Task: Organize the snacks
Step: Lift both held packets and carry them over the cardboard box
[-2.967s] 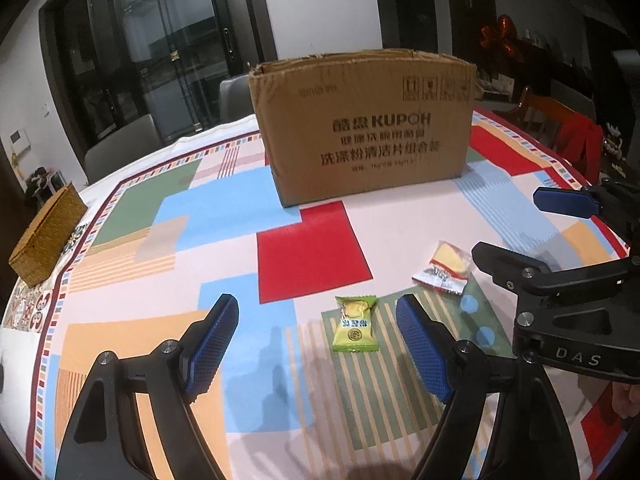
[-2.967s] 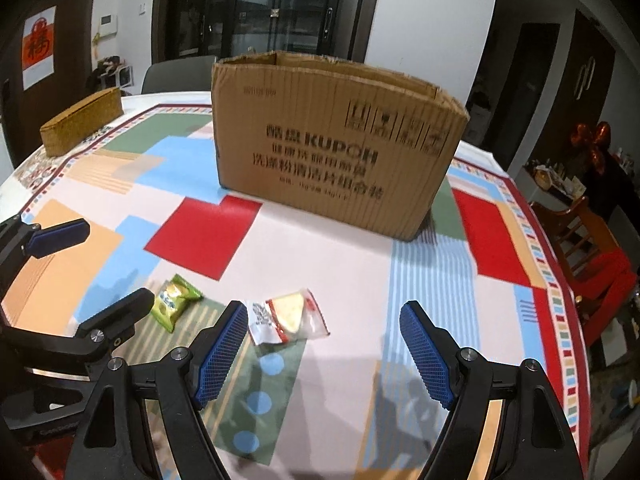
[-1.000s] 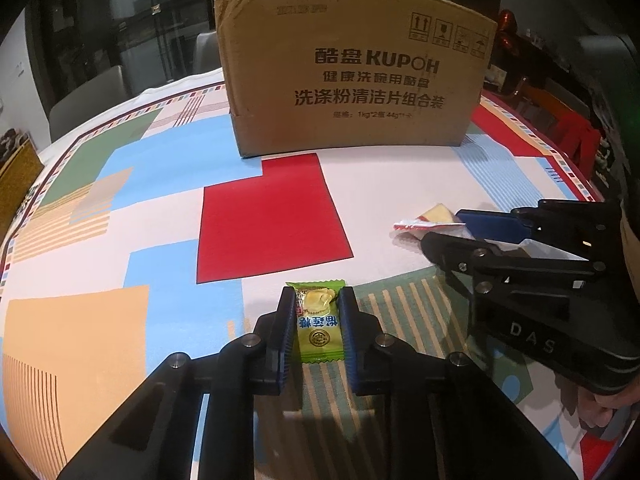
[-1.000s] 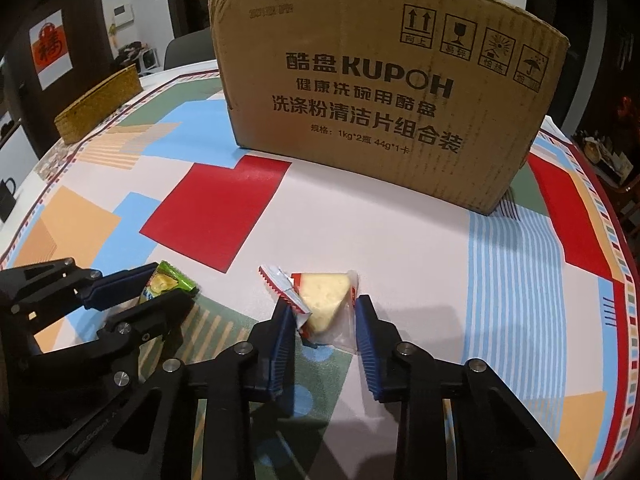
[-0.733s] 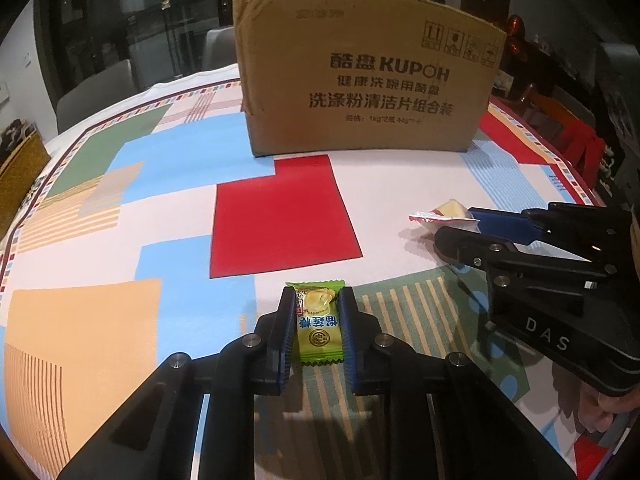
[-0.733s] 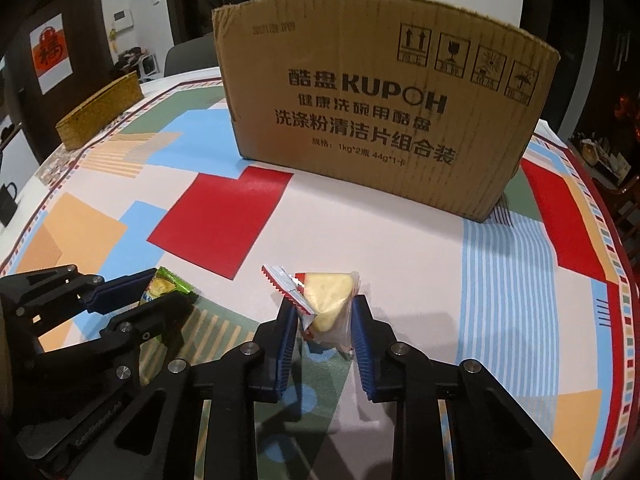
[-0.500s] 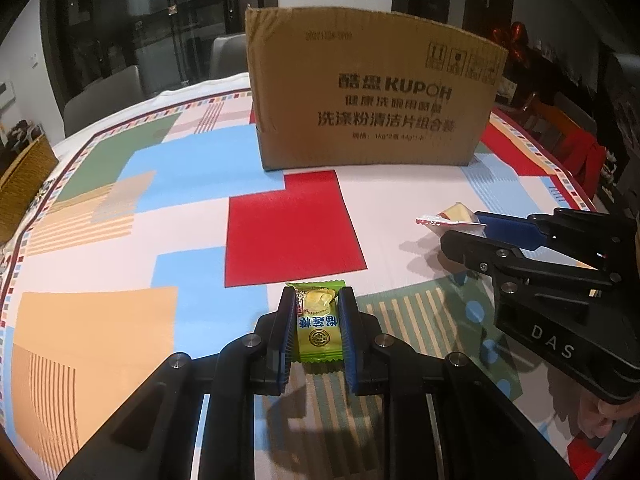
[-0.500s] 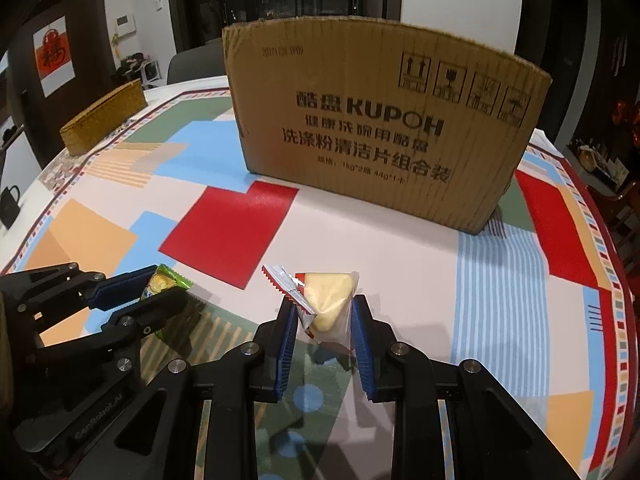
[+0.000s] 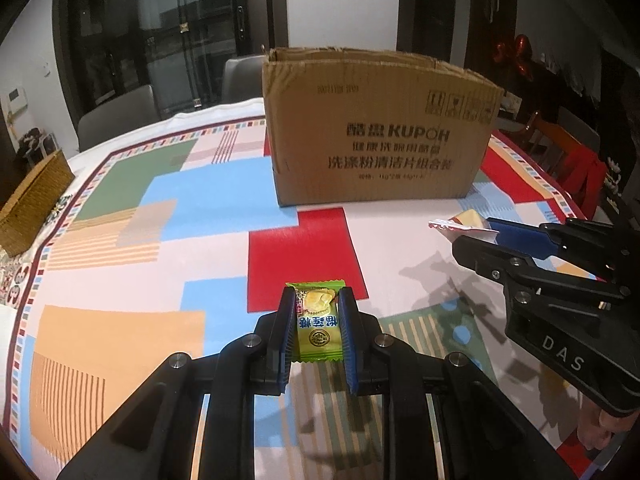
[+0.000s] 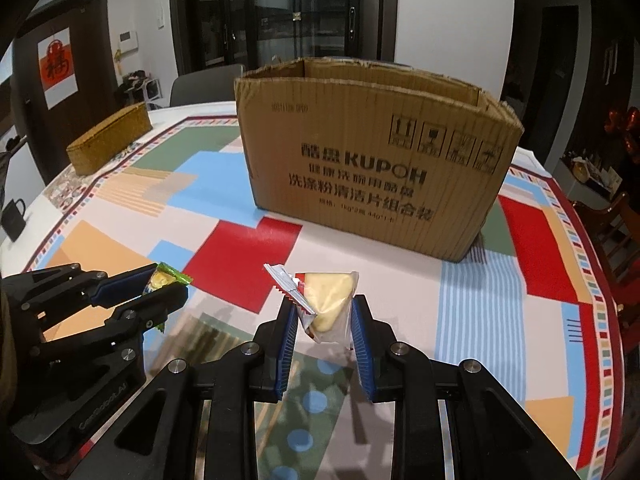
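Left gripper (image 9: 319, 312): jaws clamped on green candy (image 9: 318, 326), frame centre. Right gripper (image 10: 324, 320): jaws pinching clear-wrapped cake wedge (image 10: 330, 300). Cardboard box (image 10: 372, 168): upper centre, open-topped. Risk: slick wrappers slipping free mid-carry

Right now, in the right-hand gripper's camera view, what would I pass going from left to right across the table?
Black mug → woven basket → green candy in the left gripper → clear-wrapped cake snack in the right gripper.

Right gripper (image 10: 323, 322) clamps cheese snack (image 10: 330, 300) before cardboard box (image 10: 372, 168)
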A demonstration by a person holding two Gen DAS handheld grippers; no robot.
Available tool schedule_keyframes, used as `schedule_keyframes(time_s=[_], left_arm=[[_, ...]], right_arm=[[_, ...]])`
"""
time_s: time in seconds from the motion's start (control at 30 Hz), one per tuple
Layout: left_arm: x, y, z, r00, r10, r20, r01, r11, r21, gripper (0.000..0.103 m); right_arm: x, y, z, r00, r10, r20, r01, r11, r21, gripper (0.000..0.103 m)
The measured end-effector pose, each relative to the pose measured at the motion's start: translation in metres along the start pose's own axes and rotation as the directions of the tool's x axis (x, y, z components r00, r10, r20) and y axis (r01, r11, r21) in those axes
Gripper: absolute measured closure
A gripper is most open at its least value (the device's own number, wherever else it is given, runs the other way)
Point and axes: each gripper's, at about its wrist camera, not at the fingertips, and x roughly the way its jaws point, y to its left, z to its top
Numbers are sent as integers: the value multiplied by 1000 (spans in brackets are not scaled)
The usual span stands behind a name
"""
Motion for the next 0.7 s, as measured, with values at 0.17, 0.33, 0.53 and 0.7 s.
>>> schedule_keyframes(time_s=[0.17,0.33,0.53,0.7], left_arm=[[-8,0,9,1000,8,16,-7,1000,-8,82],[-14,0,20,999,19,28,-18,1000,-17,82],[-19,-1,35,999,28,44,-27,999,-26,82],[-25,-3,48,997,30,65,-28,999,-30,82]], right_arm=[[-11,-1,7,1000,-3,27,3,1000,10,75],[-20,-3,16,998,-13,53,12,1000,21,75],[-29,-11,26,997,-31,75,28,999,45,75],[-35,-16,36,995,-41,93,36,997,63,75]])
